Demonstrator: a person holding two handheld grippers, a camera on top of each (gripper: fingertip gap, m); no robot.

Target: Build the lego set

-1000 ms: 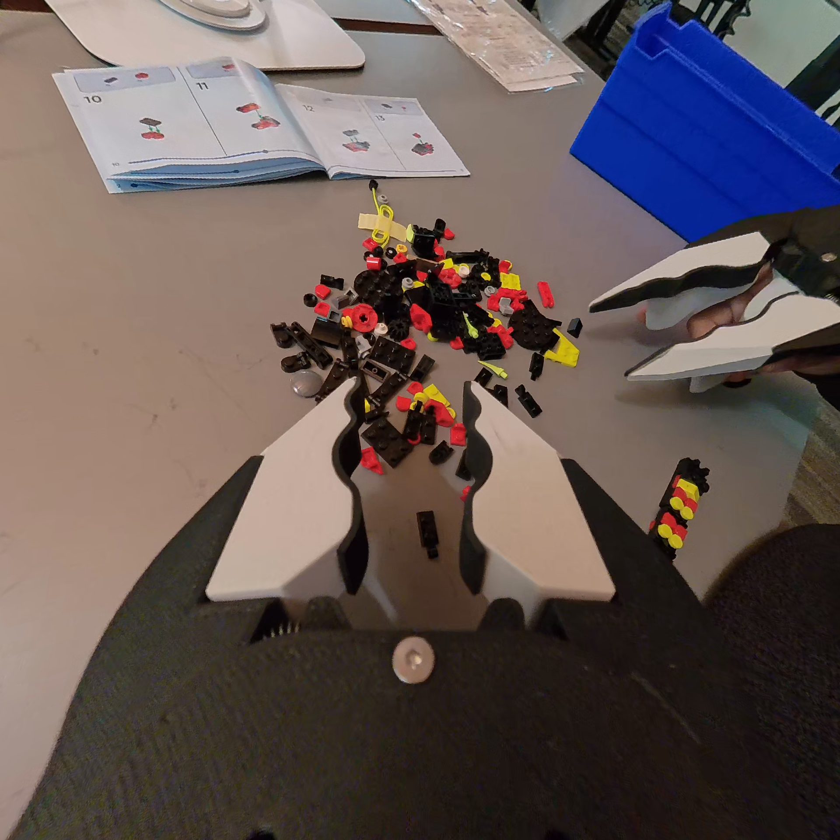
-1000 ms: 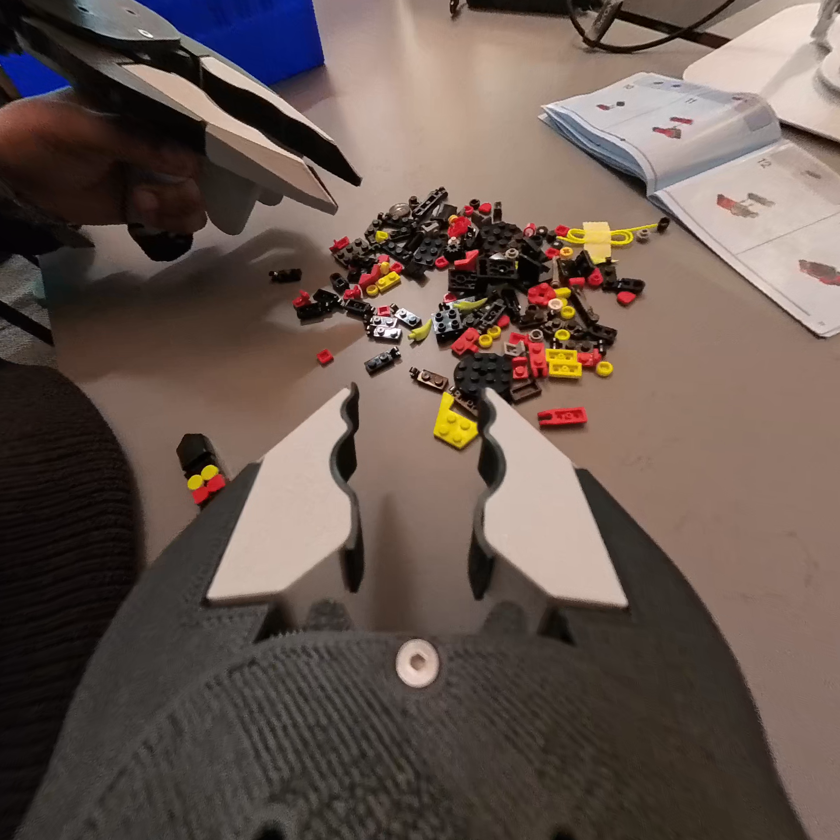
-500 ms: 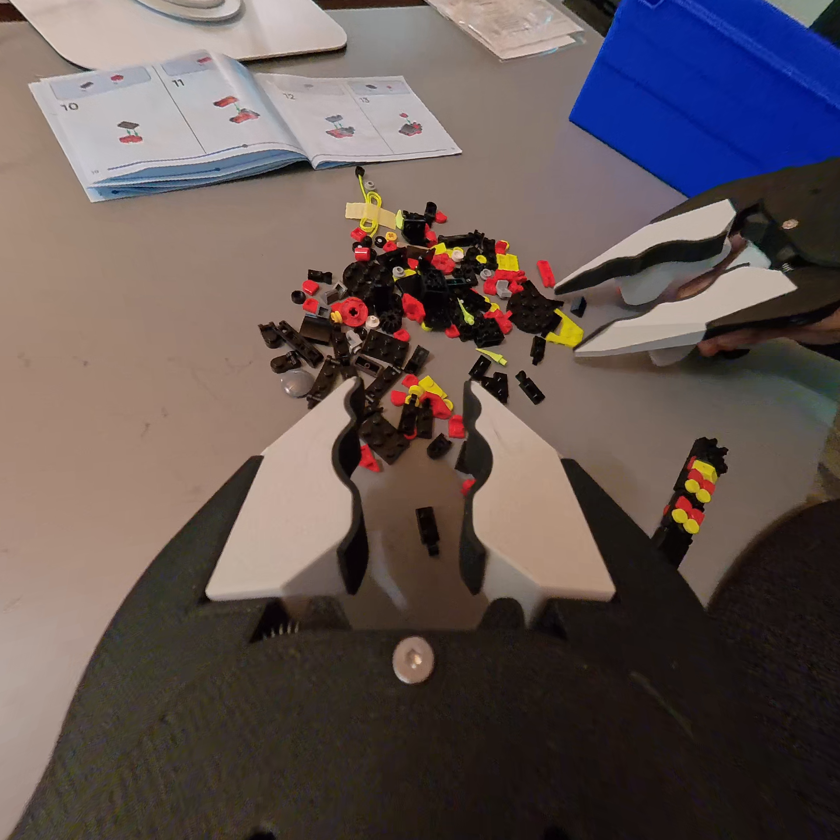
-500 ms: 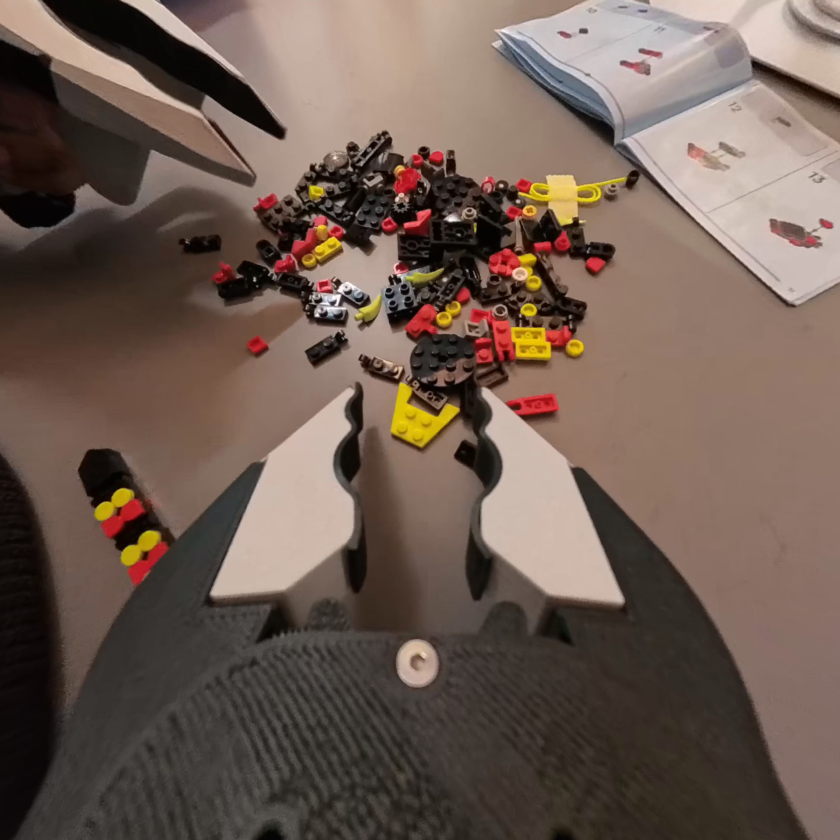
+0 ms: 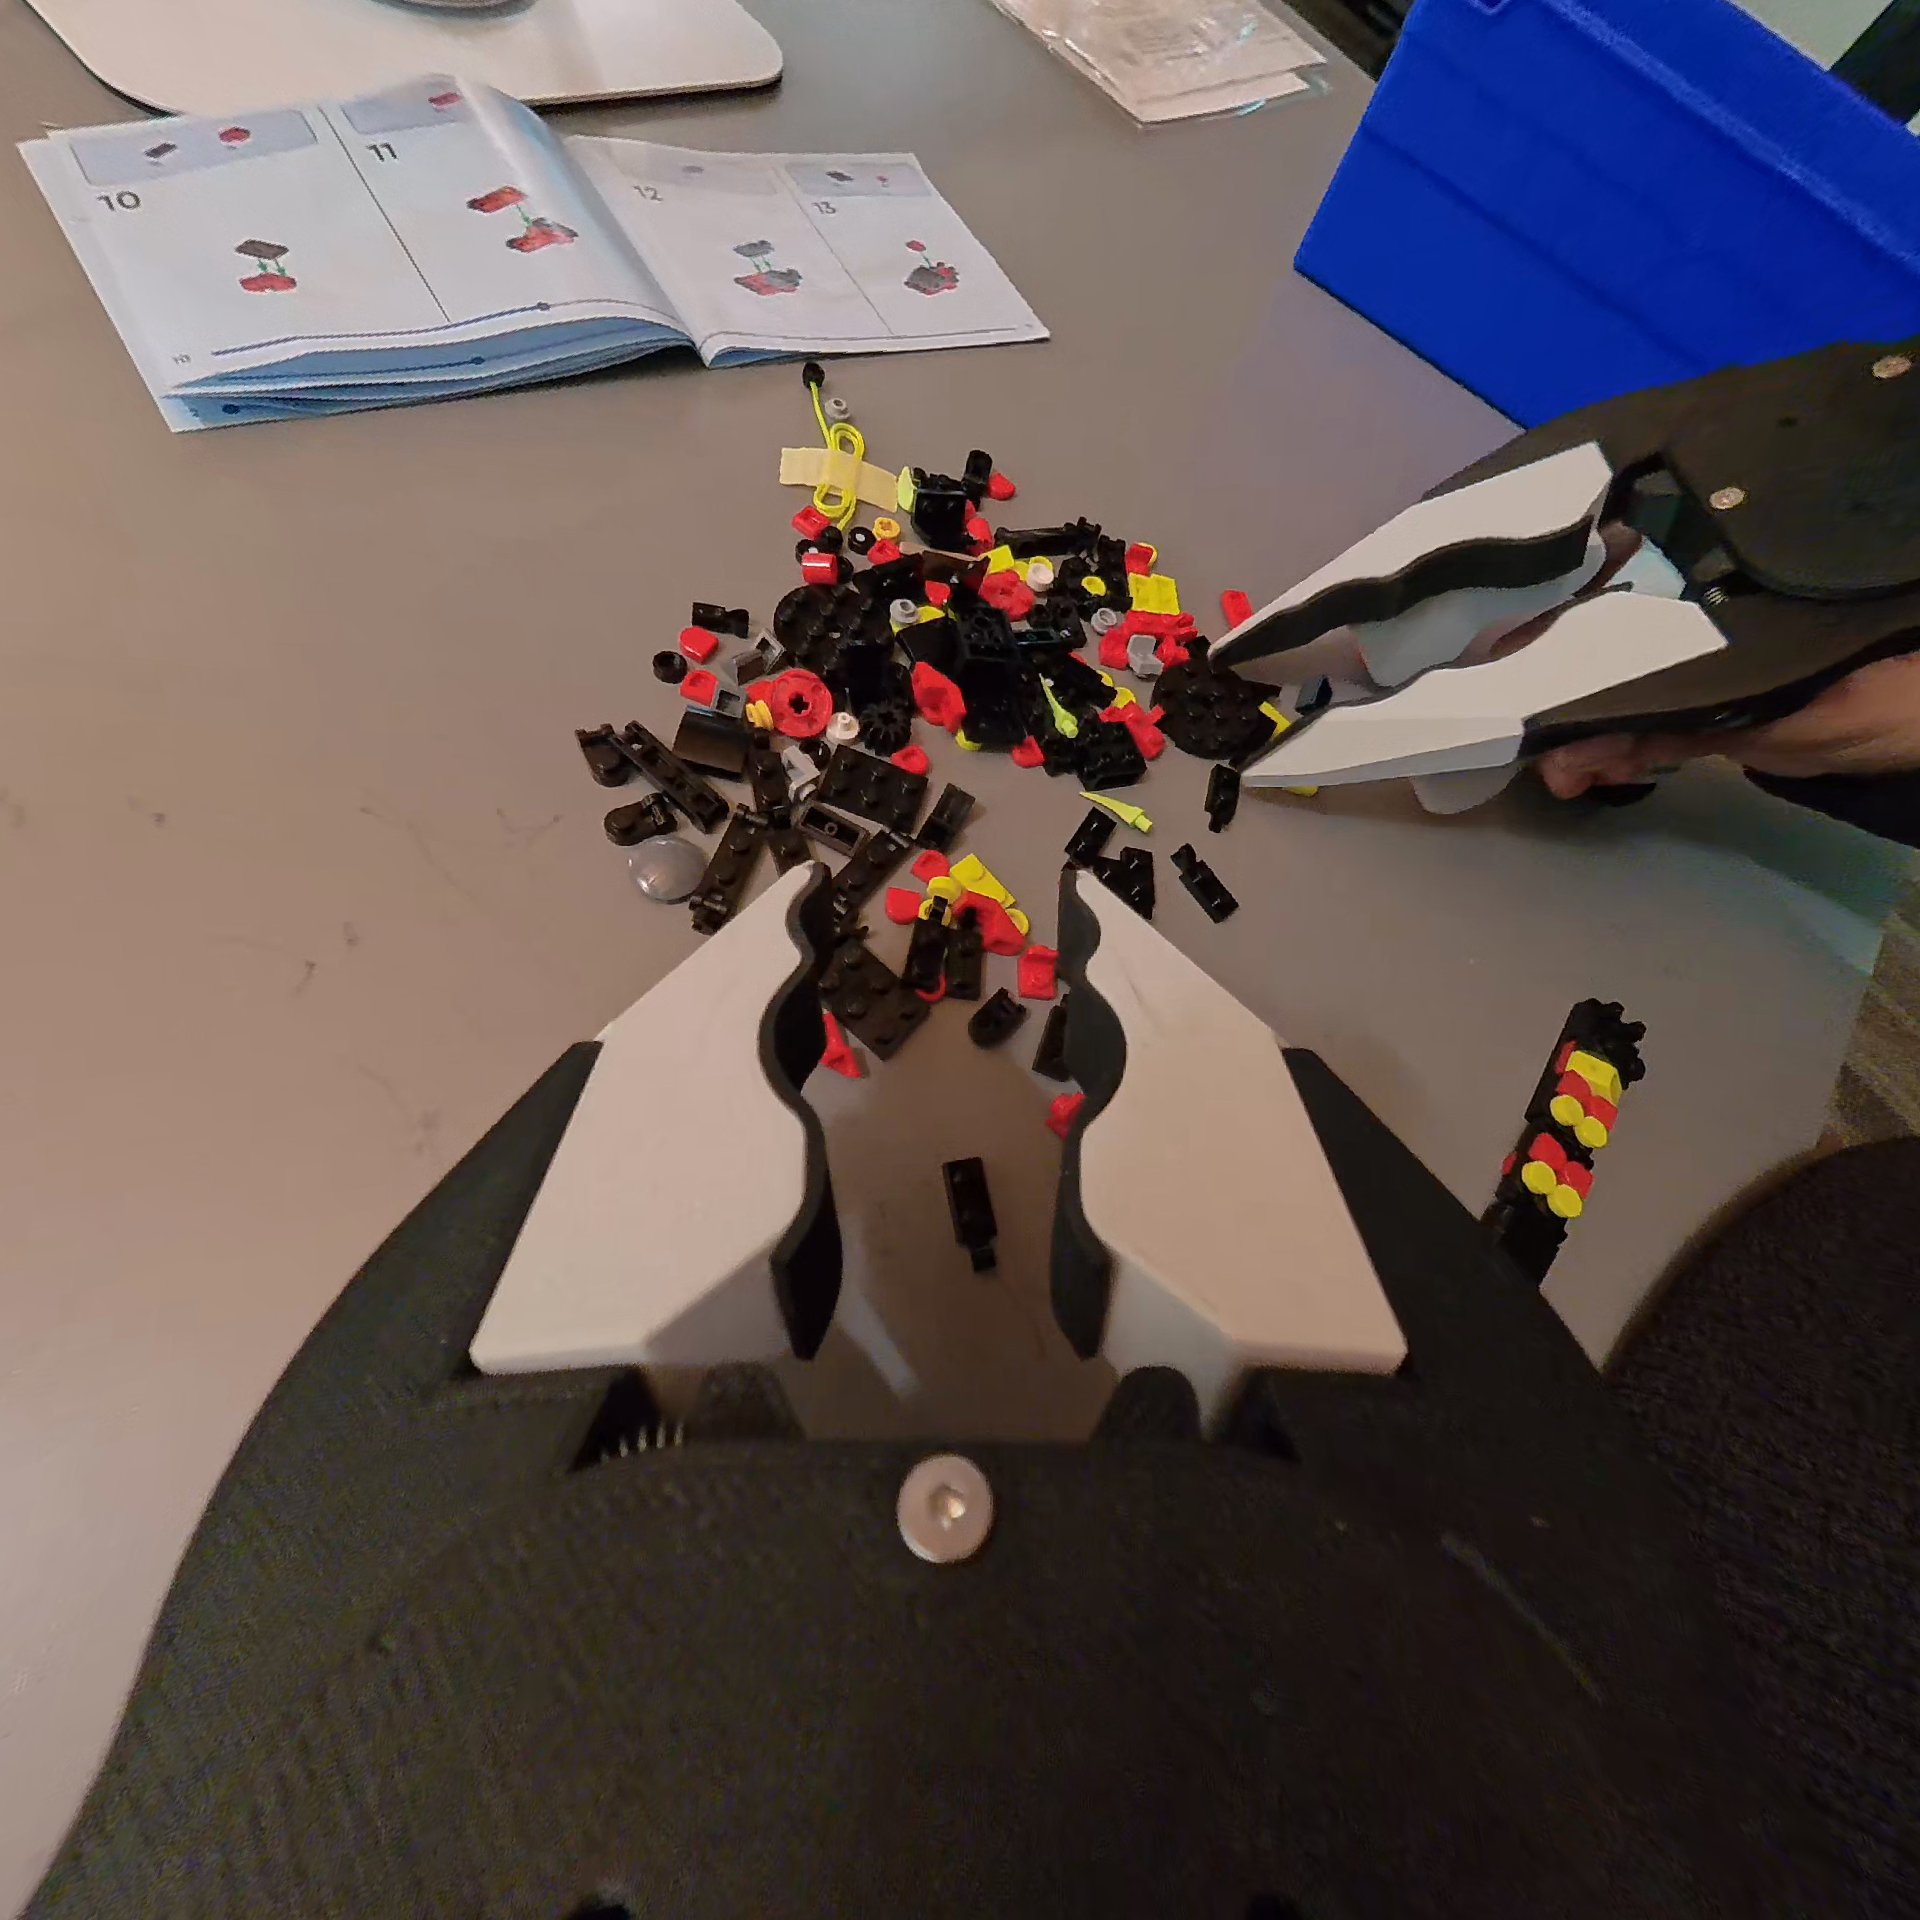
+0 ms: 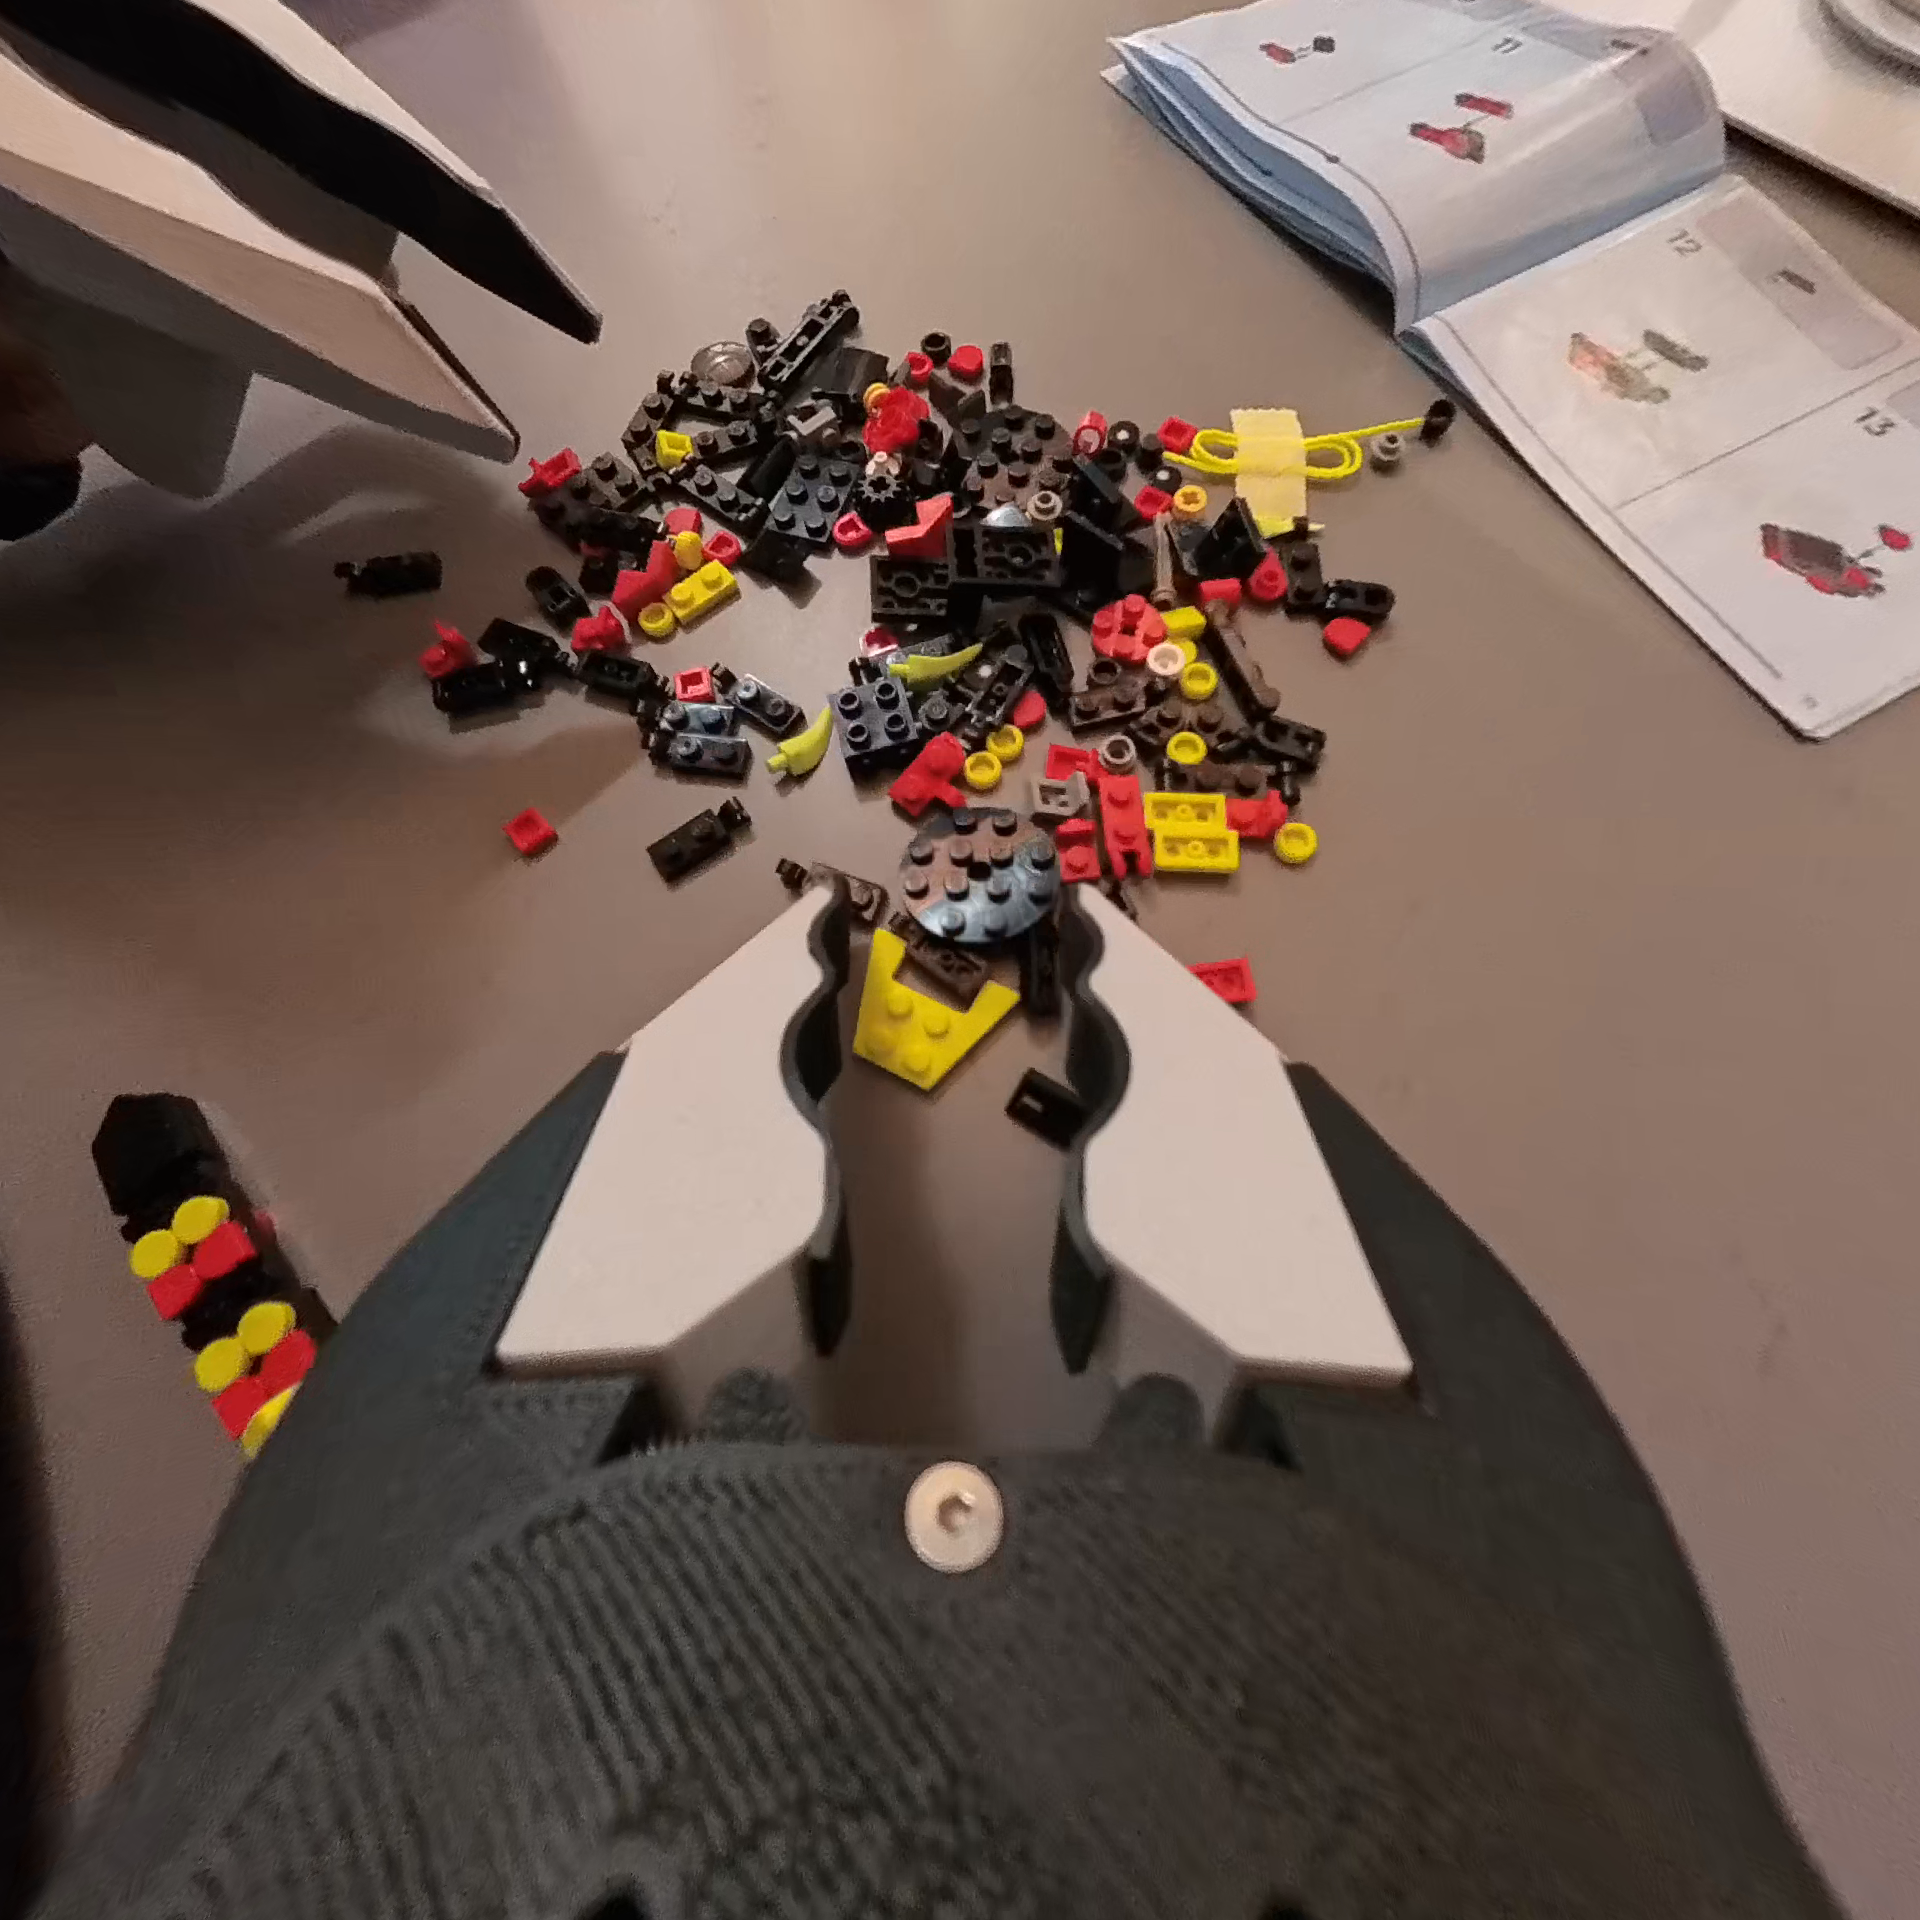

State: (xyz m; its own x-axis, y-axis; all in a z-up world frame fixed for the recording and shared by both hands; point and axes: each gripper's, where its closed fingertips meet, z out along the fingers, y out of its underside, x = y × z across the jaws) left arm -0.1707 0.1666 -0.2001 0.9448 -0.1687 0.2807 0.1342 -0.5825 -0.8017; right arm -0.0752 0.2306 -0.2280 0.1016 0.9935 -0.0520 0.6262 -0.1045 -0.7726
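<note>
A pile of loose black, red and yellow lego pieces point(image 5: 977, 675) lies on the grey table point(image 5: 312, 727). It also shows in the right wrist view point(image 6: 935, 582). My left gripper point(image 5: 940, 894) is open and empty at the pile's near edge, with a small black piece point(image 5: 966, 1205) lying between its fingers. My right gripper point(image 6: 951, 914) is open, low at the pile's right edge. A yellow wedge plate point(image 6: 925, 1023) lies between its fingers, next to a black round plate point(image 6: 982, 873). A partly built black, red and yellow strip point(image 5: 1569, 1122) lies apart from the pile.
An open instruction booklet point(image 5: 468, 239) lies beyond the pile. A blue bin point(image 5: 1621, 197) stands at the far right, a white board point(image 5: 623, 52) and a clear bag point(image 5: 1164, 52) at the back. The table edge is close behind the built strip point(image 6: 208, 1278).
My right gripper has moved forward into the pile's edge, and the yellow wedge plate now lies between its fingers. My left gripper has barely moved. Both stay open.
</note>
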